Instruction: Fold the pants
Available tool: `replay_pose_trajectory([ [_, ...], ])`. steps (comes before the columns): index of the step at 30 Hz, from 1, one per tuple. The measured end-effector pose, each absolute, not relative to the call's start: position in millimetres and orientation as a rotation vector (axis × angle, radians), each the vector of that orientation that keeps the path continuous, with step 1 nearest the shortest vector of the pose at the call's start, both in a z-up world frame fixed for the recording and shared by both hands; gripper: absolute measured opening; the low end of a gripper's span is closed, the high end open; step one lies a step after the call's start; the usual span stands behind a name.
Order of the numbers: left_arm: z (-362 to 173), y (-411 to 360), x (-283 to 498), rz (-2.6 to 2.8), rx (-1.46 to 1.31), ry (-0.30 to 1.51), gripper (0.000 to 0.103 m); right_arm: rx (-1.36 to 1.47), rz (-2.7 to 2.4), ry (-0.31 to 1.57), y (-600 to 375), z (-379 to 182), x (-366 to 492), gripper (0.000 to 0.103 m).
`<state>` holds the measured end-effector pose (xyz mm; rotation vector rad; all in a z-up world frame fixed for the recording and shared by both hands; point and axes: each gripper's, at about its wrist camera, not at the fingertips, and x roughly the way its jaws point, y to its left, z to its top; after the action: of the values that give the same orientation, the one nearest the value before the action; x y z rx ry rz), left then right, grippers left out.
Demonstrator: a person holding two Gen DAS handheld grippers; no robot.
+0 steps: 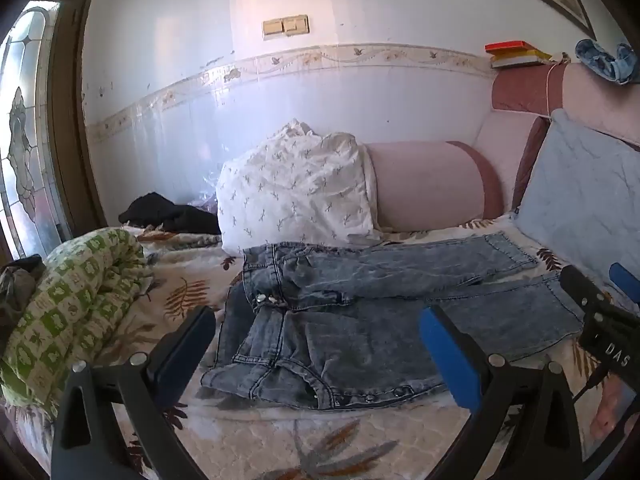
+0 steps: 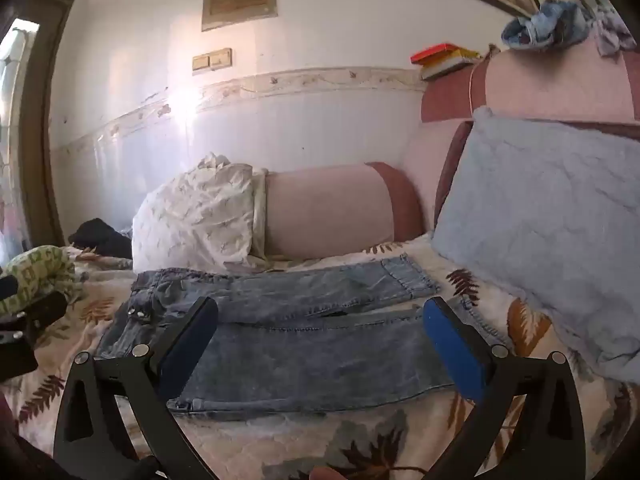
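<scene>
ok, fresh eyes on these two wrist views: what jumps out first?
The faded blue jeans spread flat across the leaf-print bedspread, waistband to the left, legs side by side running right. Both the left gripper and the right gripper hang open just above them, gripping nothing. Behind, a white patterned pillow leans on the pink bolster, and a pale blue pillow stands at the right.
</scene>
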<state>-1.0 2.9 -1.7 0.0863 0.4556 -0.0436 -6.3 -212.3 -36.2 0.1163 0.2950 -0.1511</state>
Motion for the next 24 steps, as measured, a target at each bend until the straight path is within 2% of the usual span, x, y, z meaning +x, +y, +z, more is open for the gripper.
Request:
replay_pose_trajectory([
  [3,-7,15,10,-0.056,0.063,0.51,0.103,0.114,-0.141,0.312,-208,-37,-14,0.103],
  [4,-9,22,14,-0.063,0.062,0.525,0.103,0.135,-0.14,0.389,-207,-37,-2,0.103],
  [7,-21,35,25,-0.053,0.08,0.541,0.103,0.189,-0.14,0.455,-218,-45,18,0.103],
  [24,-22,17,18,-0.007,0.118,0.513,0.103,0.192,-0.108,0.404,-217,-47,9,0.103],
])
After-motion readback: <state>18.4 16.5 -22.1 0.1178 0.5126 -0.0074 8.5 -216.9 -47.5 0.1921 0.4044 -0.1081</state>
